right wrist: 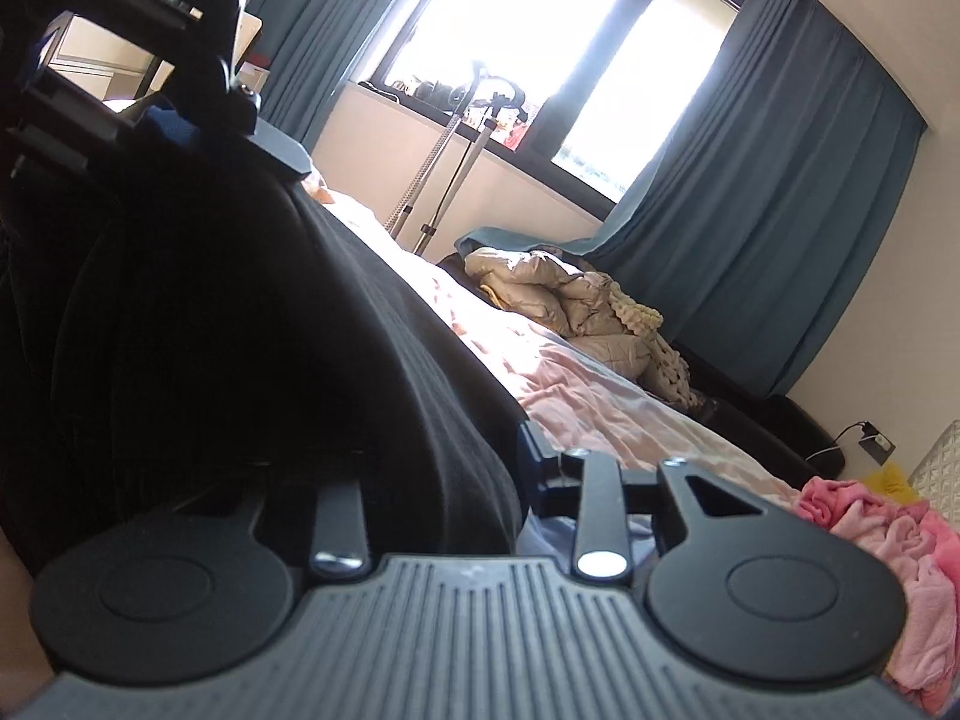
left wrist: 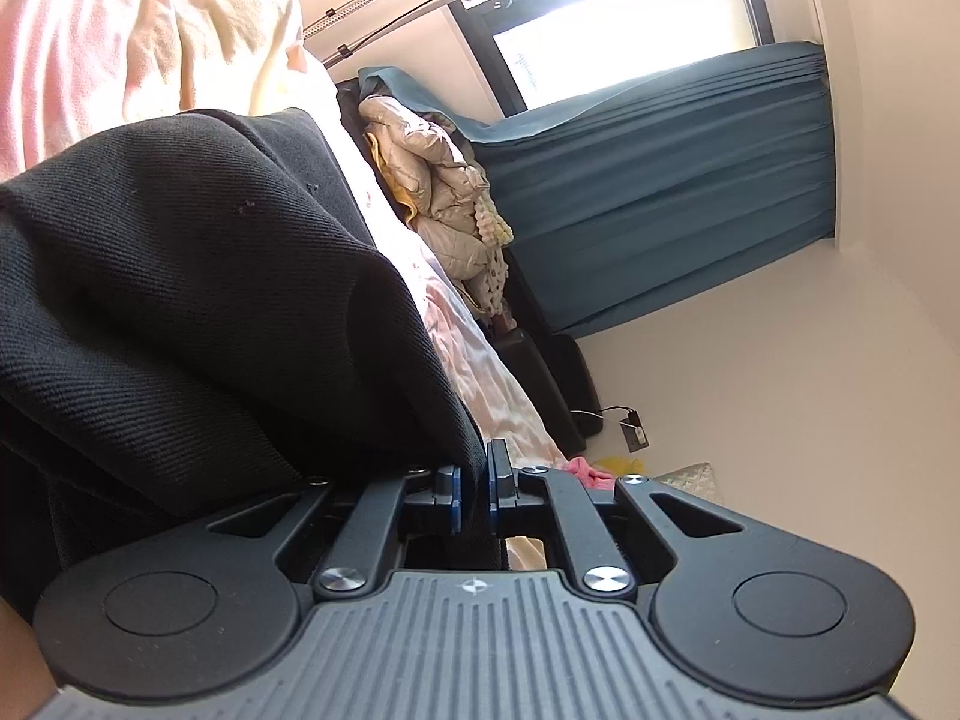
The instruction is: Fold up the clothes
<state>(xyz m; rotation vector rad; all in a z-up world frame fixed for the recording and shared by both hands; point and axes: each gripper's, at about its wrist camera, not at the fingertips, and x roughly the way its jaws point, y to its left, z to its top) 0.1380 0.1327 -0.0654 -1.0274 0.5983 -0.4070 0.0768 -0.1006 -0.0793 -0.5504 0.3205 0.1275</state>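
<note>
Over the pink bed [right wrist: 600, 396], both tools pinch a black garment [left wrist: 198, 276].

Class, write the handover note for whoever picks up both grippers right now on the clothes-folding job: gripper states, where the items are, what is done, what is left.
Left gripper: shut on the black garment, pinching an edge between the blue pads.
Right gripper: the black garment drapes over its left finger and hides it, so its grip cannot be told.
The black garment hangs bunched between both grippers above the bed; no neat fold shows yet.
A pink garment lies crumpled near the right gripper, untouched. A beige puffer jacket is heaped at the far end of the bed.
Left: lay the black garment flat and fold it, then probably the pink one.
</note>
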